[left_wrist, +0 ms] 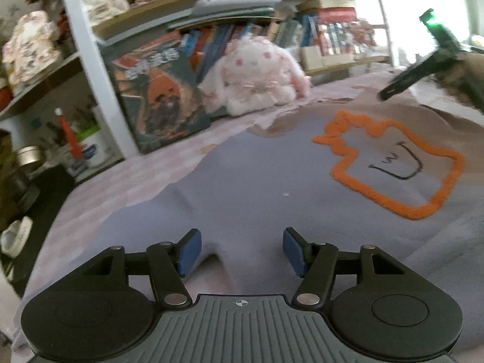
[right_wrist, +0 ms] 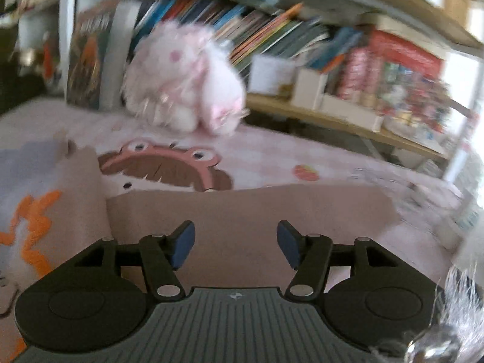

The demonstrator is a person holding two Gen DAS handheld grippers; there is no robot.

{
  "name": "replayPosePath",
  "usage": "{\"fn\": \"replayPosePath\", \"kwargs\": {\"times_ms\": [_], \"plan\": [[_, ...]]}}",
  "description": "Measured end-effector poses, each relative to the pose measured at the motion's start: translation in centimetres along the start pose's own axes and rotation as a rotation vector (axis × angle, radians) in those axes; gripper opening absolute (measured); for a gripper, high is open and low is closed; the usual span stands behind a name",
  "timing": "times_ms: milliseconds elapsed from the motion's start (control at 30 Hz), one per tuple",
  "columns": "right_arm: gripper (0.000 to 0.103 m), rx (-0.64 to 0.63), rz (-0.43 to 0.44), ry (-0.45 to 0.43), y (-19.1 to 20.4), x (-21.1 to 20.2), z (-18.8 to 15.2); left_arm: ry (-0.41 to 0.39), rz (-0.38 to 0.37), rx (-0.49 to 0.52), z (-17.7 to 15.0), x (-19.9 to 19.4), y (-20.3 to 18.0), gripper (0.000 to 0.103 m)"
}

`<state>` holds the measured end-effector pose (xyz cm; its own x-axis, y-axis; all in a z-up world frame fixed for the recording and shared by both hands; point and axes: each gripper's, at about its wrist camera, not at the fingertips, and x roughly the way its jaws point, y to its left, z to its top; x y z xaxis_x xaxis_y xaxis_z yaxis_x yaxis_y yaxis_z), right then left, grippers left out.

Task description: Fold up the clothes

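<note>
Sweater (left_wrist: 257, 181) is seen under both grippers, left (left_wrist: 239, 251) and right (right_wrist: 233, 243), fingers spread, empty; a frog print (right_wrist: 169, 163) beyond the sweater is shown only in the right view.

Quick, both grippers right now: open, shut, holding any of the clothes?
Left gripper: open, jaws apart over the lavender sweatshirt, nothing pinched.
Right gripper: open, empty, above the brown sleeve.
</note>
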<state>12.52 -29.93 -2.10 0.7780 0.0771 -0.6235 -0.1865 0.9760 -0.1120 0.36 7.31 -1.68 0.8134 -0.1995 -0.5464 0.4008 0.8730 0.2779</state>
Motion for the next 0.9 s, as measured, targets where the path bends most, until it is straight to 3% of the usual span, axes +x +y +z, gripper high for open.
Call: {"fn": "replayPosePath", "kwargs": {"times_ms": [67,167,333,433,533,600,633,767,833,900], "plan": [[0.054,0.010,0.018,0.026,0.2,1.3,0.4,0.005,0.001,0.031,0.0,0.3,-0.3,0.061],[0.054,0.078,0.027,0.044,-0.7,2.1,0.9,0.020,-0.023,-0.004,0.0,0.3,0.2,0.061],[0.053,0.110,-0.221,0.024,-3.7,2.7,0.4,0.021,-0.064,-0.099,-1.1,-0.3,1.5,0.061],[0.053,0.143,-0.318,0.037,-5.4,2.6,0.0,0.022,-0.087,-0.151,-1.6,-0.5,2.2,0.062],[0.038,0.162,-0.398,0.054,-6.6,2.2,-0.4,0.021,-0.087,-0.155,-1.8,-0.7,2.3,0.062],[0.035,0.134,-0.405,0.055,-5.9,1.4,-0.4,0.021,-0.081,-0.144,-1.7,-0.8,2.1,0.062],[0.035,0.121,-0.392,0.050,-5.3,0.8,-0.4,0.022,-0.079,-0.137,-1.6,-0.7,2.1,0.062],[0.043,0.012,-0.074,-0.014,-0.9,-2.4,-0.4,-0.015,-0.066,-0.098,-0.4,-1.5,1.9,0.061],[0.040,-0.036,-0.013,0.001,1.1,-2.5,-0.4,-0.055,-0.073,-0.103,0.6,-2.1,2.2,0.061],[0.027,-0.071,0.026,0.030,2.7,-2.1,-0.4,-0.060,-0.059,-0.083,1.2,-1.9,2.1,0.061]]}}
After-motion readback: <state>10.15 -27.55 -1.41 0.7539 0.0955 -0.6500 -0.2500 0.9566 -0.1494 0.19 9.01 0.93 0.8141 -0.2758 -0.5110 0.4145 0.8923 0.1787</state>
